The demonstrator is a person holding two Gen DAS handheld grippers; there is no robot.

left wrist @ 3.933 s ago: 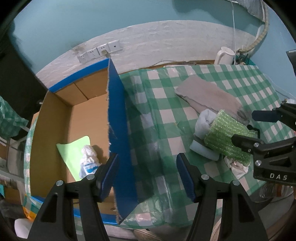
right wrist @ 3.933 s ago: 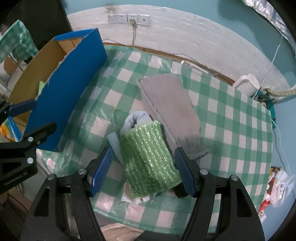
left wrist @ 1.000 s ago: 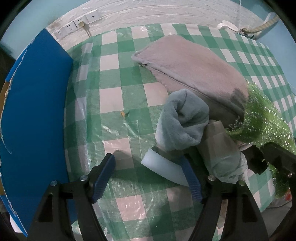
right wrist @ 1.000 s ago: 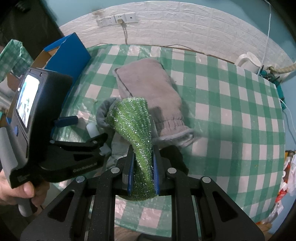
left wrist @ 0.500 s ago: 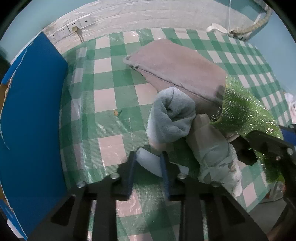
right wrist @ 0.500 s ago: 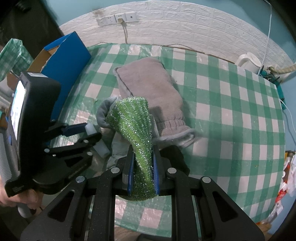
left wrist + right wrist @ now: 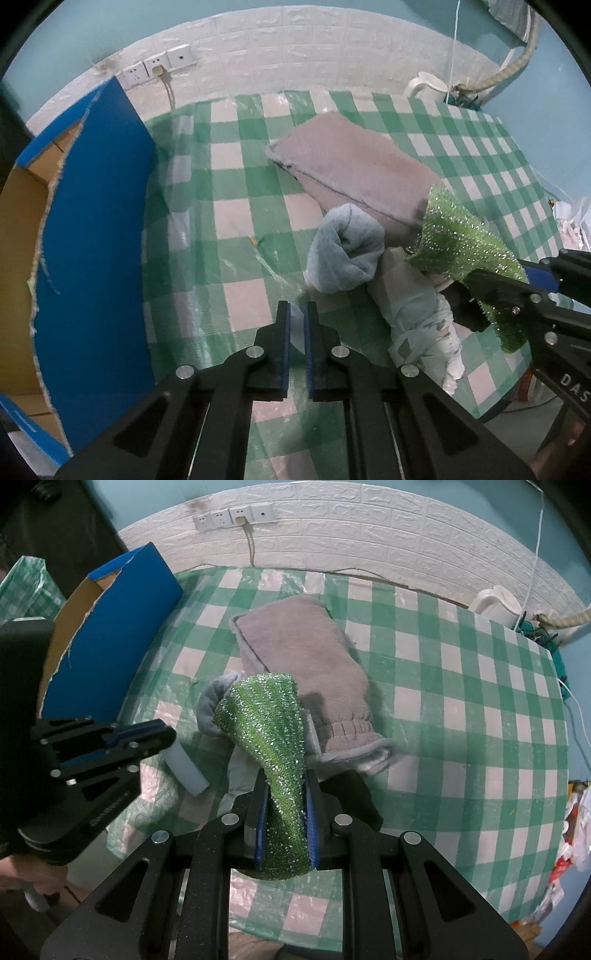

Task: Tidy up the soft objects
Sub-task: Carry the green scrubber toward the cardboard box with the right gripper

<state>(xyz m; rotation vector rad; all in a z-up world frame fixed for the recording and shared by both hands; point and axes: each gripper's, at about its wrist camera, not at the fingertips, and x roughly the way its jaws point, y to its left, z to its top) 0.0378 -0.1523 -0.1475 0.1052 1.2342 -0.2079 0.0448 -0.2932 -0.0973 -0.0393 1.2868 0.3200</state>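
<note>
My right gripper is shut on a glittery green cloth, held above the checked table; the cloth also shows in the left wrist view. My left gripper is shut on a pale blue-white foam sponge, lifted a little off the table; only a sliver of the sponge shows between its pads. A rolled grey-blue towel, a pale patterned cloth bundle and a flat grey-brown mitt lie on the table between the grippers.
A cardboard box with a blue outer wall stands at the table's left edge, seen also in the right wrist view. A white kettle and cables sit at the far right corner. Wall sockets are behind.
My left gripper closed on the foam sponge and has drawn back and up with it. My right gripper keeps the green cloth, nearly still.
</note>
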